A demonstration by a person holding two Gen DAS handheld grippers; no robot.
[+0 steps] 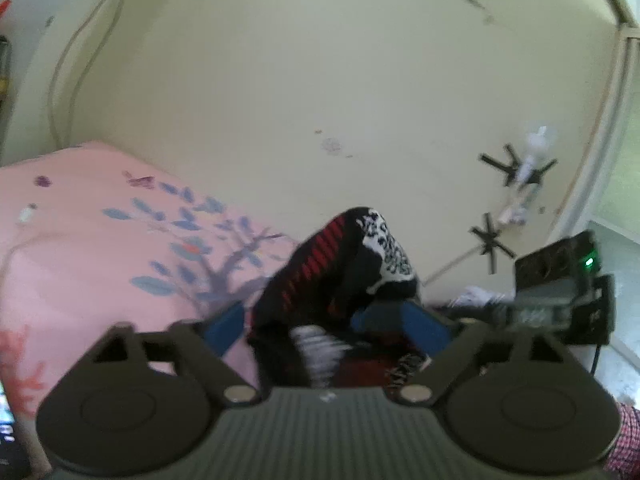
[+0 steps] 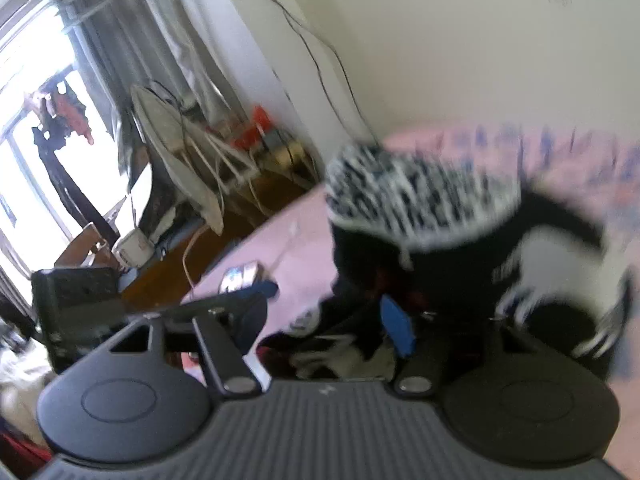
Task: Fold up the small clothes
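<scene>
A small black garment (image 1: 340, 272) with red stripes and a black-and-white printed panel hangs bunched between the blue pads of my left gripper (image 1: 324, 320), lifted above the pink bed (image 1: 80, 240). The jaws stand fairly wide apart with cloth filling the gap. In the right wrist view the same garment (image 2: 432, 240) drapes over my right gripper (image 2: 332, 320), blurred by motion. Its right blue pad (image 2: 396, 332) is buried in the cloth; the left finger stands clear of it.
The pink floral bedsheet (image 2: 288, 240) lies below both grippers. The cream wall (image 1: 320, 80) is behind. The other gripper's body (image 1: 560, 300) is at the right in the left view. A phone (image 2: 240, 276), cables, a fan and clutter are beside the bed.
</scene>
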